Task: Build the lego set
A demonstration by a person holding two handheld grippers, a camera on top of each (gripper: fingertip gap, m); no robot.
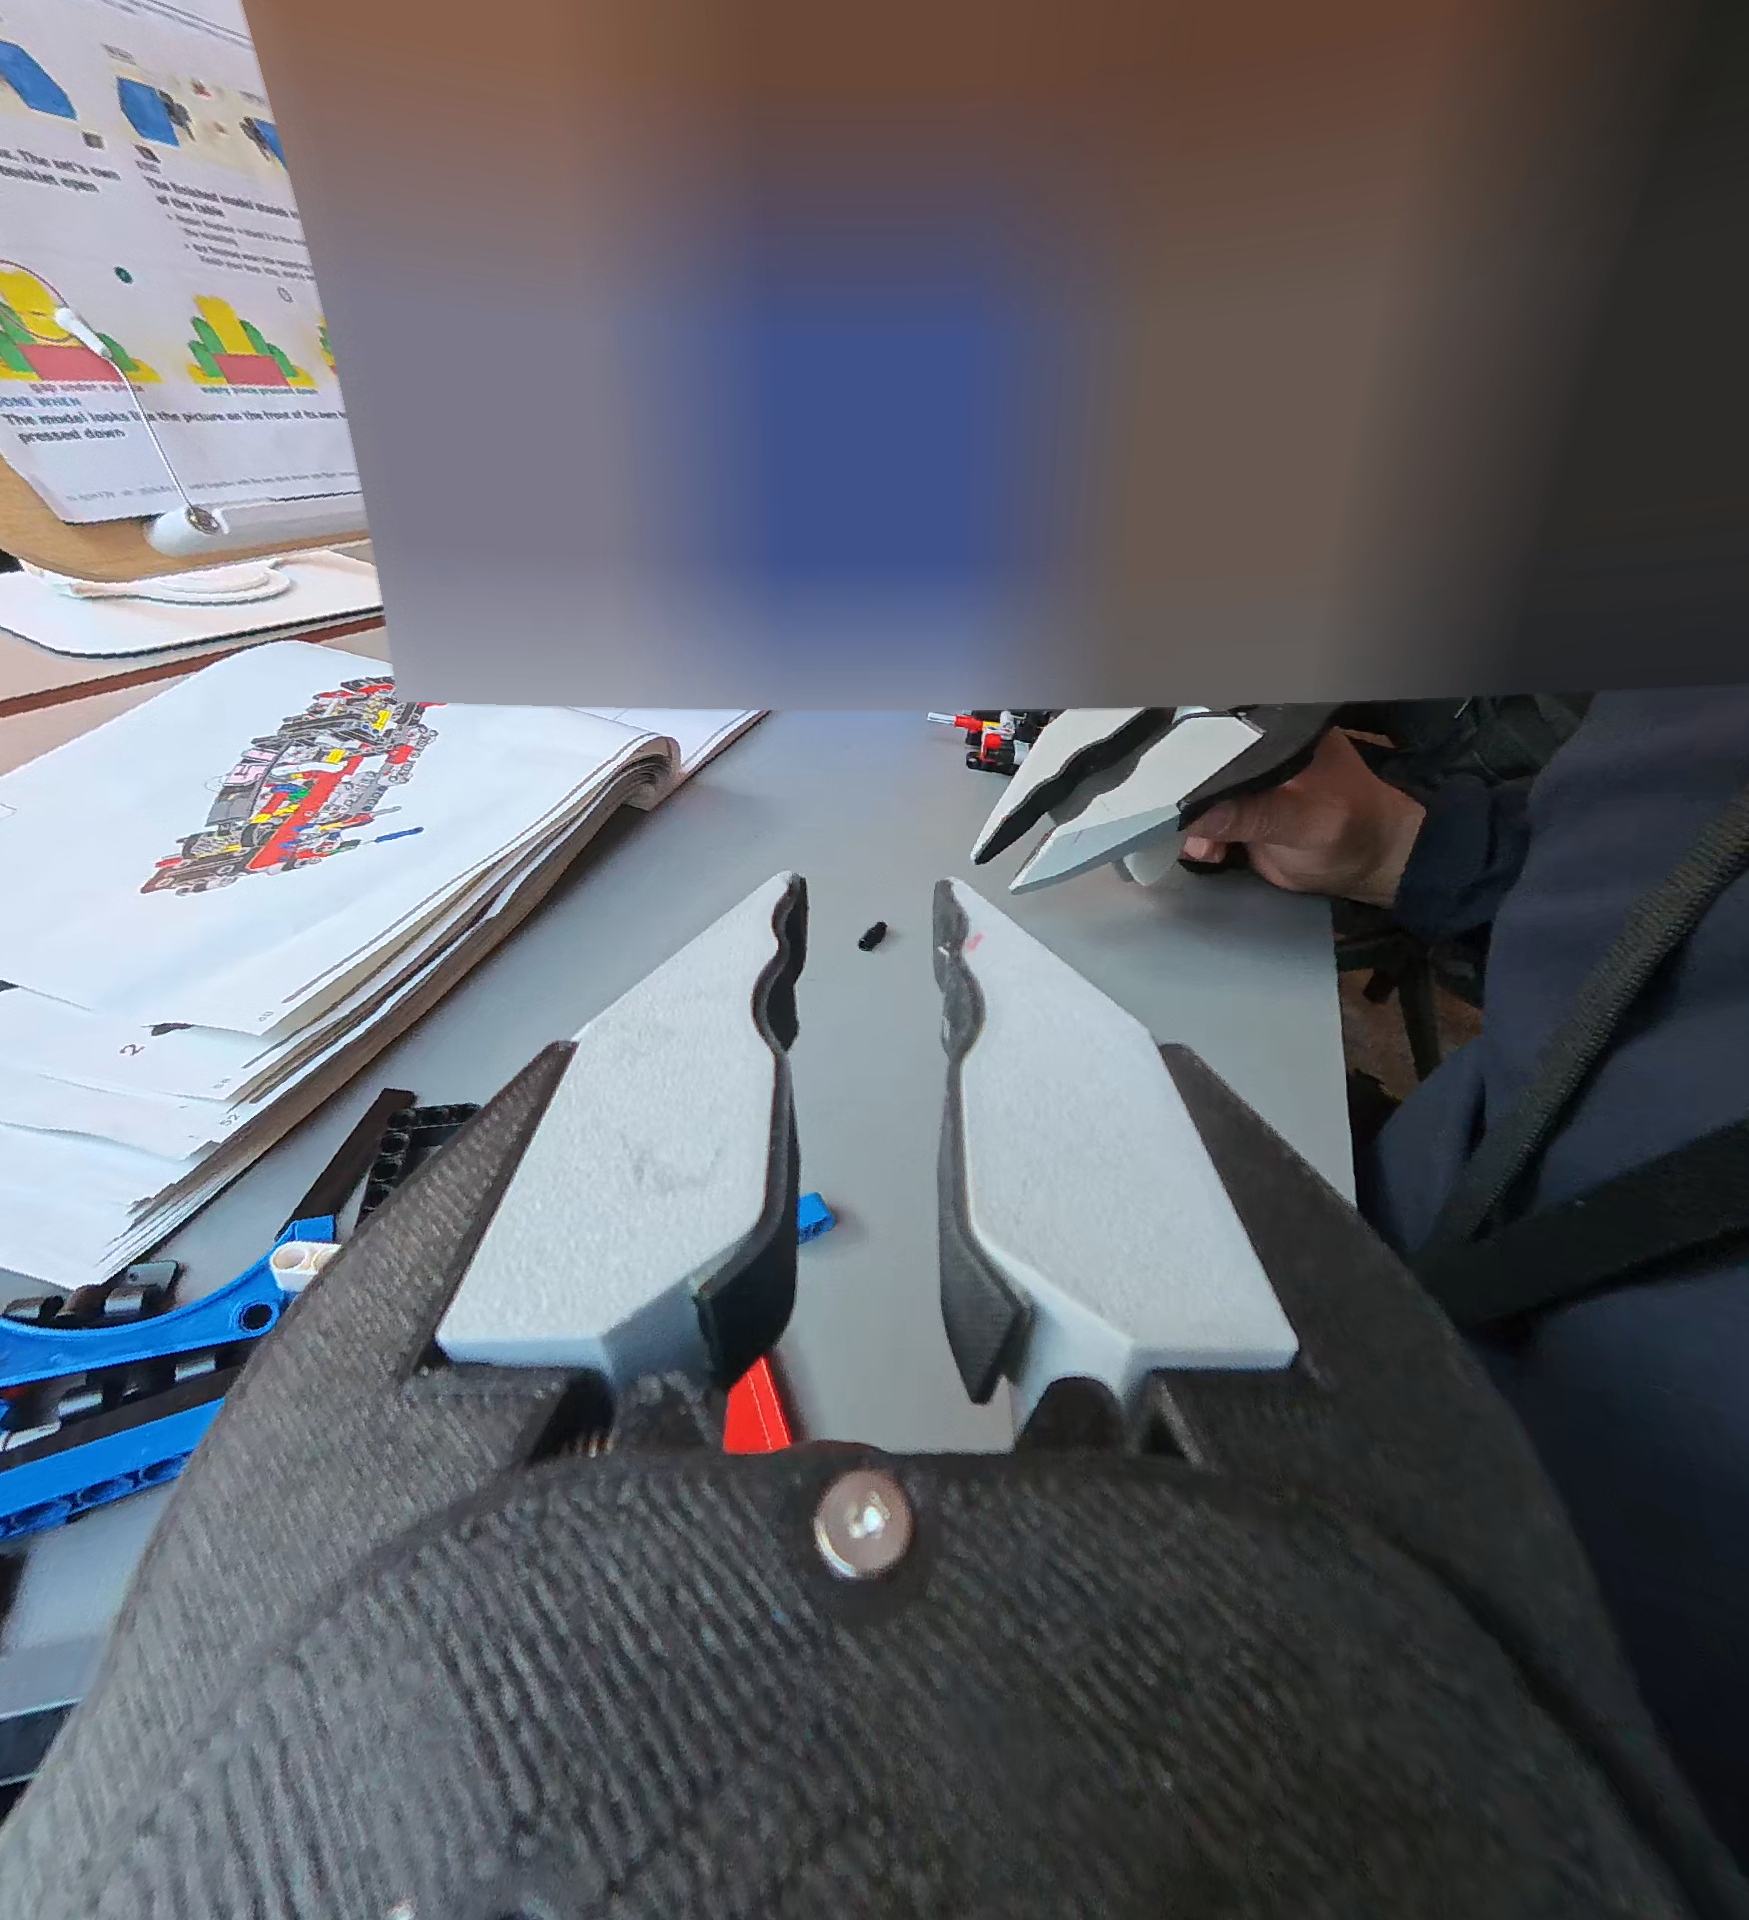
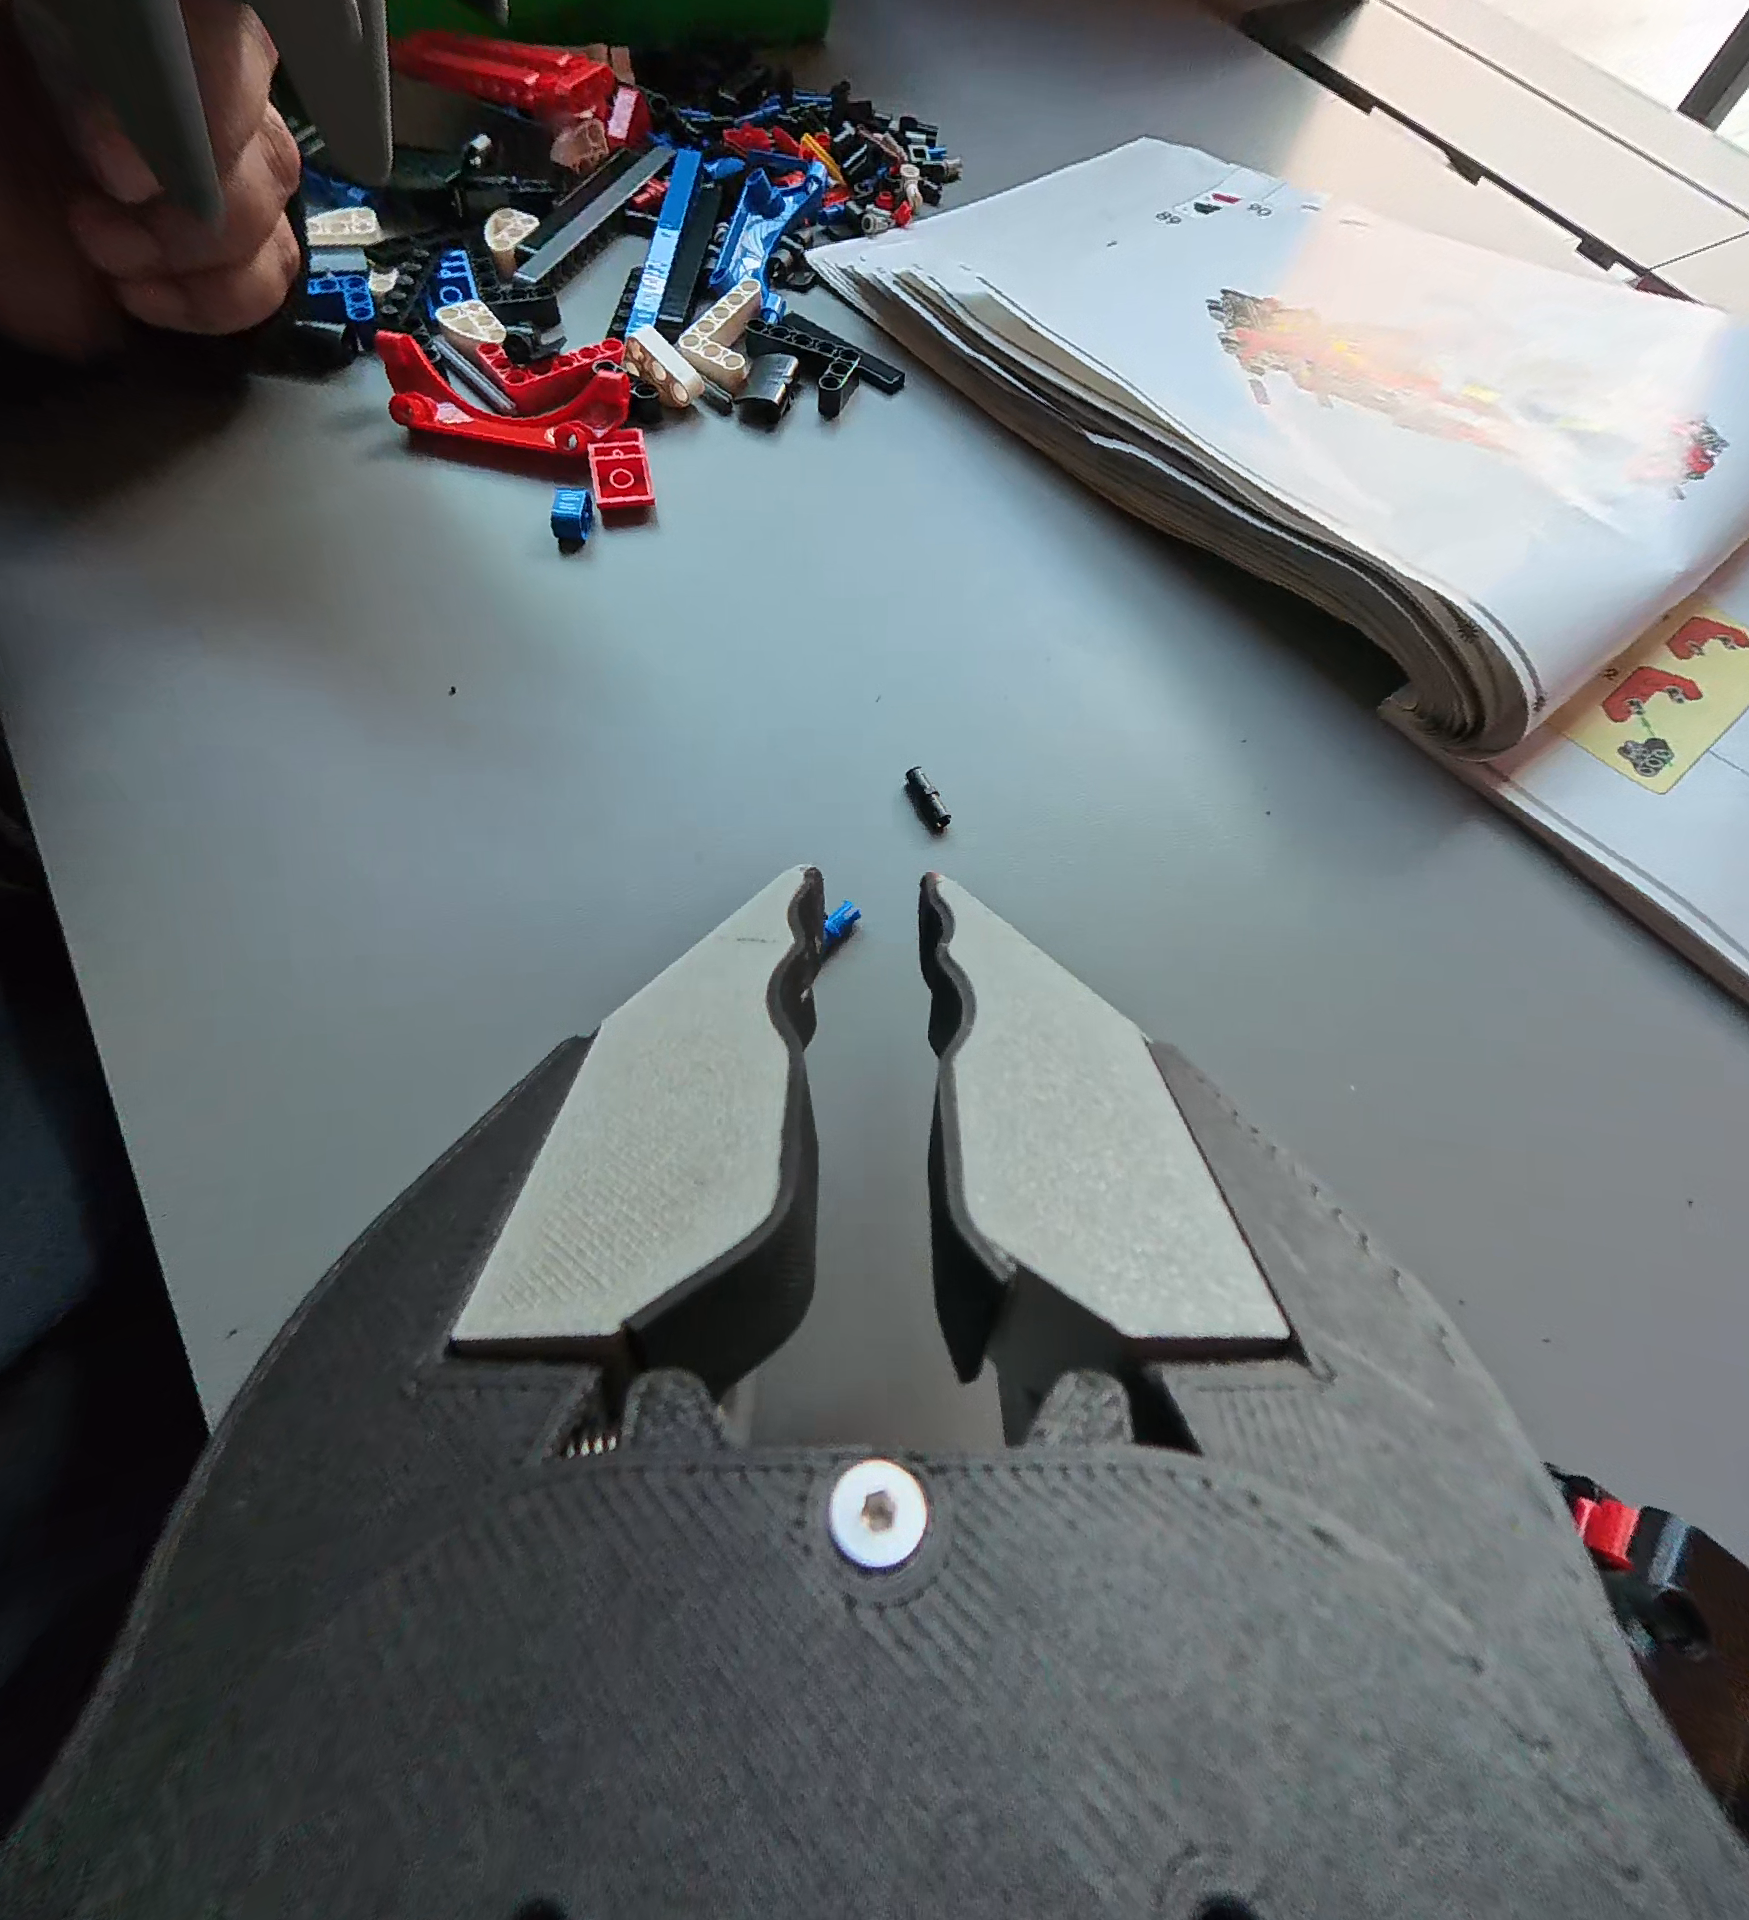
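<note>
Left wrist view: left gripper (image 1: 868, 902) fingers spread, gripping nothing, hovering over grey tabletop (image 1: 849, 810); small black plastic connector pin (image 1: 872, 936) lying loose in line with the gap, untouched. Right gripper (image 1: 1000, 871) opposite, hand-held, fingers parted. Open white instruction booklet (image 1: 257, 883) lying left, blue and black plastic beams (image 1: 70, 1382) near corner, printed sheet on wooden stand (image 1: 111, 260) behind.

Right wrist view: right gripper (image 2: 868, 894) fingers apart, not pinching; small blue plastic pin (image 2: 839, 923) resting against 1 finger's inner pad, other pad clear. Black pin just ahead. Heap of red, blue, black plastic parts (image 2: 641, 239) far side, probably the supply.
</note>
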